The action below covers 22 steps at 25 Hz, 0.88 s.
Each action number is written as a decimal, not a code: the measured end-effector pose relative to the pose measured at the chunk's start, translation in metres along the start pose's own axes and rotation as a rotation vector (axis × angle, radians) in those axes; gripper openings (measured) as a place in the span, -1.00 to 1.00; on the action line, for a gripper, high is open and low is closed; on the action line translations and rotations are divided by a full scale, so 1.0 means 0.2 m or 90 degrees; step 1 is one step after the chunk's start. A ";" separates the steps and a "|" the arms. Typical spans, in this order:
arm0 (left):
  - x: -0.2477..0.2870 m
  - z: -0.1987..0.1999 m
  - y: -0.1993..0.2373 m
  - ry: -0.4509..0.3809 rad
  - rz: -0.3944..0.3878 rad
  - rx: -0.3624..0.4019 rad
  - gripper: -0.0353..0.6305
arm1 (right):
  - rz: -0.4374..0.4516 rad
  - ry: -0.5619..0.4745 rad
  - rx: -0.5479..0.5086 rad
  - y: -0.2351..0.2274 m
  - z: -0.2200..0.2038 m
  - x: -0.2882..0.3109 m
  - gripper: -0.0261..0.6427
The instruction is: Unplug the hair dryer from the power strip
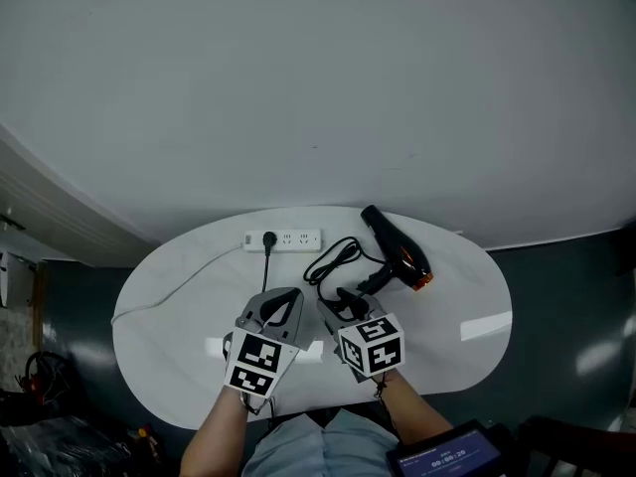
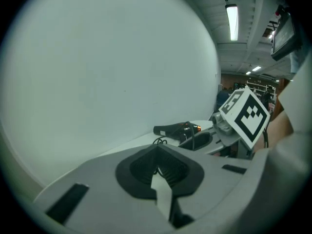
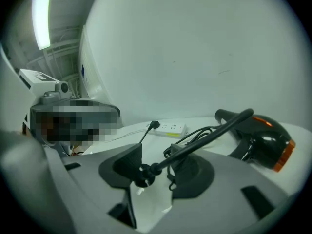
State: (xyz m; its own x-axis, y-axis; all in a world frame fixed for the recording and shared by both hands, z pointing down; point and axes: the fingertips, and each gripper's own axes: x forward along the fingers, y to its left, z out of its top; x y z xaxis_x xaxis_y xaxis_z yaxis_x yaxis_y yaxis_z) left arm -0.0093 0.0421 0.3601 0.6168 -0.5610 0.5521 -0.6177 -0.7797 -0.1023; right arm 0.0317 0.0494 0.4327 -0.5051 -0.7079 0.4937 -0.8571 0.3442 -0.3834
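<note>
Observation: the plug (image 1: 268, 238) is sitting in a socket toward the left end of the power strip (image 1: 290, 238), at the far side of the table (image 1: 179, 306). The hair dryer (image 1: 397, 249) is lying to the right of the strip, so the unplugging is not yet done.

The right gripper (image 3: 157, 165) is standing wide open. The stiff cord (image 3: 204, 140) from the dryer handle is lying loose across the gap, not pinched. The left gripper (image 2: 157, 164) is showing its pads drawn together at the tips, with nothing plainly held. Both are hovering over the near side of the table, well short of the strip.

Recommendation: 1 gripper should be pinning the strip's right end while the other is closing on the plug body, not the cord, and pulling straight along the pins. Tugging the cord is likely to drag the light strip.
</note>
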 end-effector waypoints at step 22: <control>-0.31 0.30 0.08 -0.288 0.217 -0.084 -0.90 | 0.013 -0.142 -0.120 0.19 0.30 -0.21 -0.61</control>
State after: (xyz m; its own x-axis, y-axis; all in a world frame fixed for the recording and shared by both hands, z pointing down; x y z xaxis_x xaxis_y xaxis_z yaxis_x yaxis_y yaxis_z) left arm -0.0281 0.0481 0.2735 0.5013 -0.8601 0.0940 -0.8558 -0.5089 -0.0928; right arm 0.0252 0.0546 0.3503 -0.5058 -0.8104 0.2956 -0.8611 0.4536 -0.2298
